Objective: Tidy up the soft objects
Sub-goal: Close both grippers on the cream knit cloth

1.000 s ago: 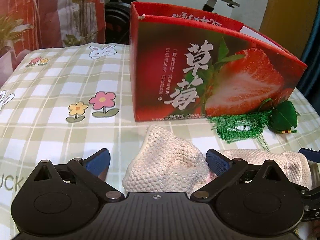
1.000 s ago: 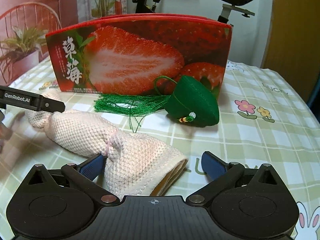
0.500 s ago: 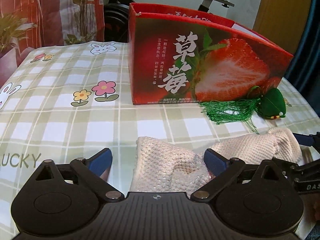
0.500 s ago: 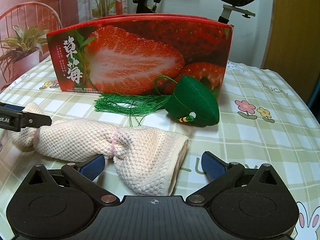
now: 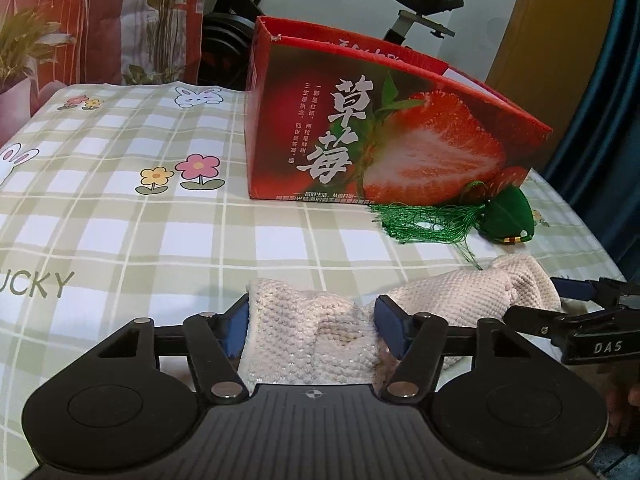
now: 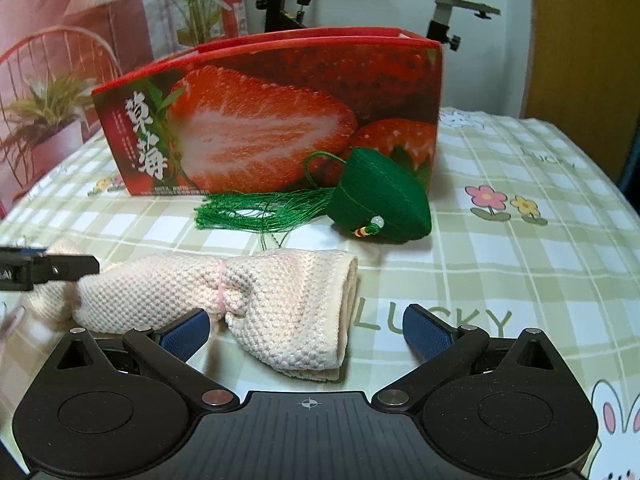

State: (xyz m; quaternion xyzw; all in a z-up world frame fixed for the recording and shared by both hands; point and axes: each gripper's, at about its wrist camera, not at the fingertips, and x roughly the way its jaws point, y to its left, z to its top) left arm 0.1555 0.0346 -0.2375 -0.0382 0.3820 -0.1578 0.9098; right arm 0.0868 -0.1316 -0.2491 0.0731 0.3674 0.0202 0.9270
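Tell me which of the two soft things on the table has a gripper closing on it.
The cream knitted cloth. The left gripper has just been closing its jaws around one end; the green tasselled pouch lies untouched by the strawberry box.

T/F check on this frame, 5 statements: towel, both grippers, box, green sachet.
1. The left gripper has the towel between its fingers. True; its jaws have just been closing and the pads press one end.
2. The right gripper is clamped on the towel. False; its jaws stand wide, clear of the cloth.
3. The green sachet is inside the box. False; it lies on the tablecloth in front of the box.
4. A pink band cinches the towel's middle. True.
5. The box lies flat on its side. False; it stands upright, top open.
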